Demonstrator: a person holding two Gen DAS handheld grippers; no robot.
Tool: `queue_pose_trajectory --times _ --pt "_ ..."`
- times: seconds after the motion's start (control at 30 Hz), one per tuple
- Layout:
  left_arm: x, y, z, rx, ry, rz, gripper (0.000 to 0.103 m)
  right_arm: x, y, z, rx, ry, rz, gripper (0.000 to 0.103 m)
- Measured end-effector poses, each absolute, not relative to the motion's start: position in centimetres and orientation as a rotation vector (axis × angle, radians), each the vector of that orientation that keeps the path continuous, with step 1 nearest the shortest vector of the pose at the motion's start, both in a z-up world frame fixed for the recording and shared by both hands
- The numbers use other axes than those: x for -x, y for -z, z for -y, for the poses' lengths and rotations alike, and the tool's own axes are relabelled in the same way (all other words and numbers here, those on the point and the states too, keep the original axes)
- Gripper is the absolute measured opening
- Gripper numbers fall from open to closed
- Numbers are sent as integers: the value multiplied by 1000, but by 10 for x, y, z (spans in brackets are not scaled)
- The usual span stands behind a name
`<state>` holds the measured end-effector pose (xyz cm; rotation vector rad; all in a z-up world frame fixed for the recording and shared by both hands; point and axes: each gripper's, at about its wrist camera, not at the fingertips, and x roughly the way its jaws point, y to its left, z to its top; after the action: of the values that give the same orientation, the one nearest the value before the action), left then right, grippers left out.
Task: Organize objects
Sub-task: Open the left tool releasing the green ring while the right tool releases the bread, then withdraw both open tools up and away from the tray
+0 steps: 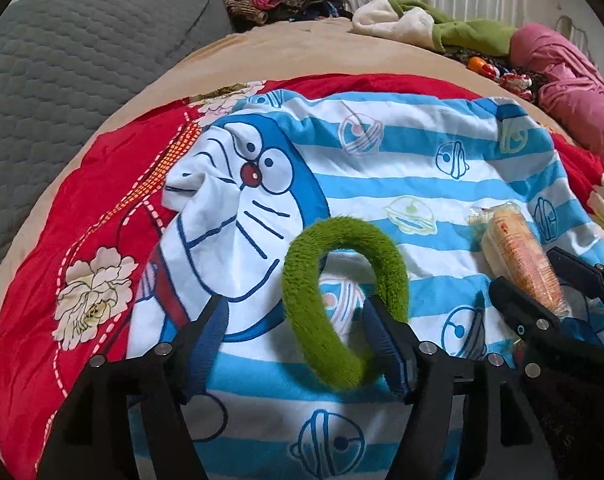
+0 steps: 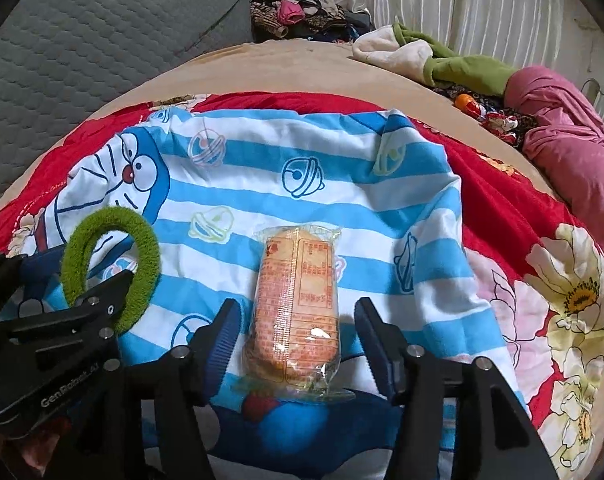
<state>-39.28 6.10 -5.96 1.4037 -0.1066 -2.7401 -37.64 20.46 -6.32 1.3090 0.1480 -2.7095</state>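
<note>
Left gripper: fingers apart; fuzzy green U-shaped headband between them, one arm against the right finger, unclamped. Right gripper: fingers apart; clear-wrapped orange biscuit pack lying between them, untouched, on blue-striped cartoon cloth.

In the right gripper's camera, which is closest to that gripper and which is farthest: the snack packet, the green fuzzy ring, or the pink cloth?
From the right gripper:
1. Snack packet, between its fingers.
2. Green fuzzy ring, left.
3. Pink cloth, far right.

grey quilted cushion, pink bundle, clothes pile
</note>
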Motion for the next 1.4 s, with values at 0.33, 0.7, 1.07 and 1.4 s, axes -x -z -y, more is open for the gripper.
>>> queue_pose_trajectory --times 0.33,0.7,1.07,1.4 --pt "382 47 -60 -1401 2774 103 75 370 51 -208 -1258 2743 -122 74" --pt "376 23 -56 -1375 2819 23 75 364 37 -213 -1212 2766 -92 77" --pt "364 18 -56 -1389 2790 95 76 347 18 -208 -1165 2774 -122 77" --pt "338 -6 -46 -1333 2818 90 76 324 4 -207 -1184 2782 -131 77"
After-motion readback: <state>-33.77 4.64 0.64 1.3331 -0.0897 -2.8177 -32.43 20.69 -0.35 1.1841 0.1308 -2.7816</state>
